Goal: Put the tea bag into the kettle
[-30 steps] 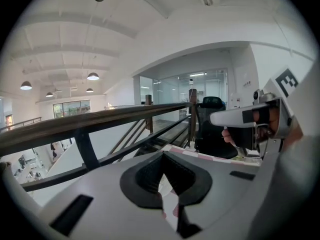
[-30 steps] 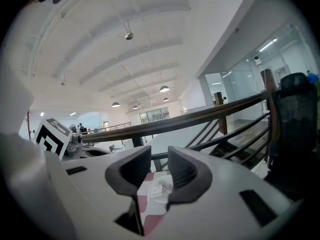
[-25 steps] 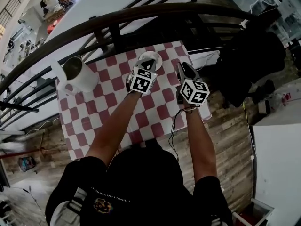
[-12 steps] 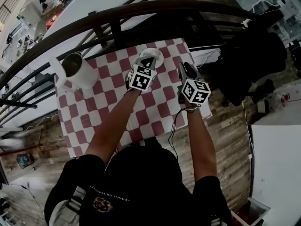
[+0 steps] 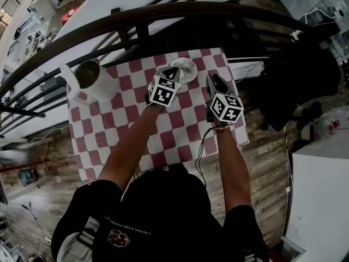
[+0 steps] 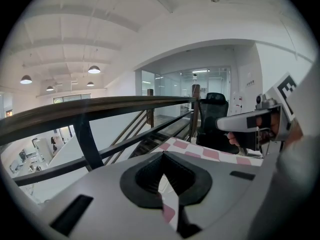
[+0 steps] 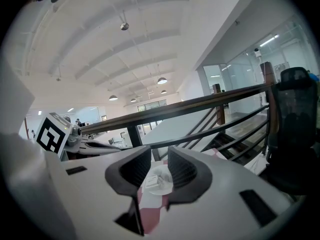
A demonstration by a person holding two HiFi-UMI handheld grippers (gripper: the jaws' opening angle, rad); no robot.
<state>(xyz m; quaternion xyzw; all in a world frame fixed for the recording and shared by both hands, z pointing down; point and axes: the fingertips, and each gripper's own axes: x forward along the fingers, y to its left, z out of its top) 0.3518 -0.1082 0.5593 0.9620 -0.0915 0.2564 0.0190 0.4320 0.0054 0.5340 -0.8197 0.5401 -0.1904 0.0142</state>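
Tea bag [image 7: 154, 181] lay on its saucer [image 7: 170, 177], well apart from the kettle [image 5: 90, 79], so nothing was done yet! Right gripper [image 5: 214, 78] faced it with jaws parted and empty, while left gripper [image 5: 173, 70] was pinched together on nothing. Pickup, carry and drop all remained.

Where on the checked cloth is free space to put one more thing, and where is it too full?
Free: the red-and-white checked cloth on the near side of the white kettle, left of the left forearm; also the strip between both forearms. Crowded: the far edge, around the small white saucer, left gripper and right gripper.
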